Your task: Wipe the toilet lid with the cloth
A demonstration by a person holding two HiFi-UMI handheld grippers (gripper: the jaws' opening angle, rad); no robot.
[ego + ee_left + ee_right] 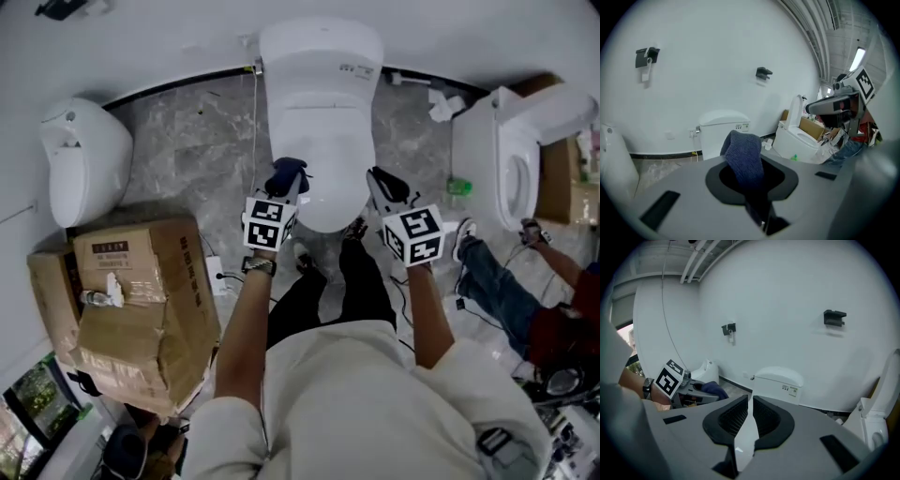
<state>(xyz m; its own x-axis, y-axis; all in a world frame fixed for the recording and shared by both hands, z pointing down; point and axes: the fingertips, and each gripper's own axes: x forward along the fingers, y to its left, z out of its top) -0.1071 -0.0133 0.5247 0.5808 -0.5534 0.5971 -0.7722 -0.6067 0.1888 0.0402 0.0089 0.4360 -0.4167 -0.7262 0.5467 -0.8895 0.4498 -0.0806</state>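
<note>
Blue knit cloth is clamped in the left gripper fingers, with its free end flopping up past the tips. Right gripper: fingers drawn almost together, thin slit between them, nothing in it.

Toilet lid is down, white, upper centre of the head view. Its long axis runs straight up the frame from the front rim to the tank. Both grippers sit at the lid's lower end, the left over the lower-left edge and the right over the lower-right. So the lid lies ahead of the cloth. Both hands are about equally near, but only the left one carries the cloth.

My read: the cloth is off the surface. Both gripper views look over the lid at the tank and wall, and the lid itself isn't in them. The head view gives no height above the lid, so contact is unconfirmed. The grippers mask the lid's front rim, and the cloth's gripped end is buried between the fingers. The next move likely needs the left gripper tipped down onto the lid, then strokes along that axis.
</note>
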